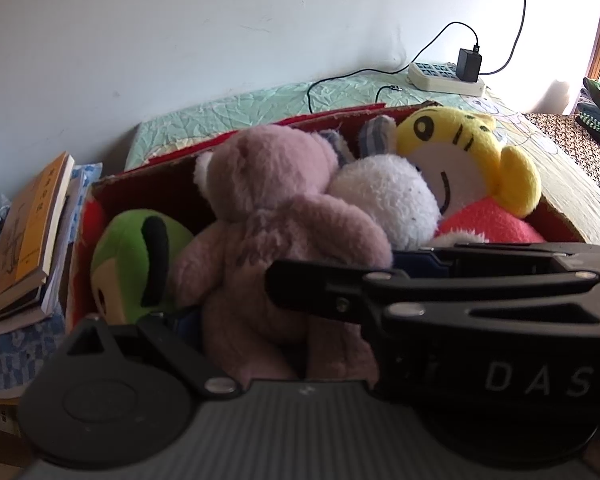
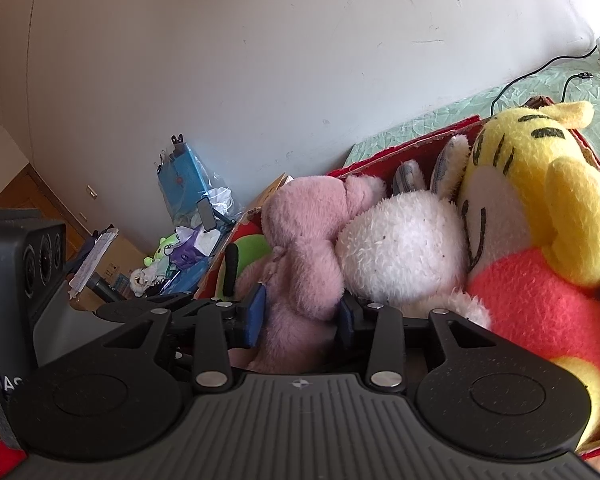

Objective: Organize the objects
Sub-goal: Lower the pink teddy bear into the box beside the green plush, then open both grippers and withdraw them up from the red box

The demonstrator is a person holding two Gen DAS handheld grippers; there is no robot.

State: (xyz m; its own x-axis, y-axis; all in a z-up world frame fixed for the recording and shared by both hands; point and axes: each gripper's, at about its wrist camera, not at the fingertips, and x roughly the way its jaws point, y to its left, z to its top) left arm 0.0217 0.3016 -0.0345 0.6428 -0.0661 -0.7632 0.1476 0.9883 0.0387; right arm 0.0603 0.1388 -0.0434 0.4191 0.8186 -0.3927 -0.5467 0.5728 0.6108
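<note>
A red cardboard box on the bed holds a pink plush bear, a white plush rabbit, a yellow tiger plush in a red top and a green plush. In the right wrist view my right gripper is shut on the pink bear's lower body, blue pads pressing both sides. The rabbit and tiger lie to its right. In the left wrist view the right gripper's black arm crosses in front; my left gripper's own fingers are mostly hidden beside the bear.
A stack of books lies left of the box. A power strip with an adapter and cables lies on the green bedspread by the wall. Cluttered bags and boxes sit on the floor to the left.
</note>
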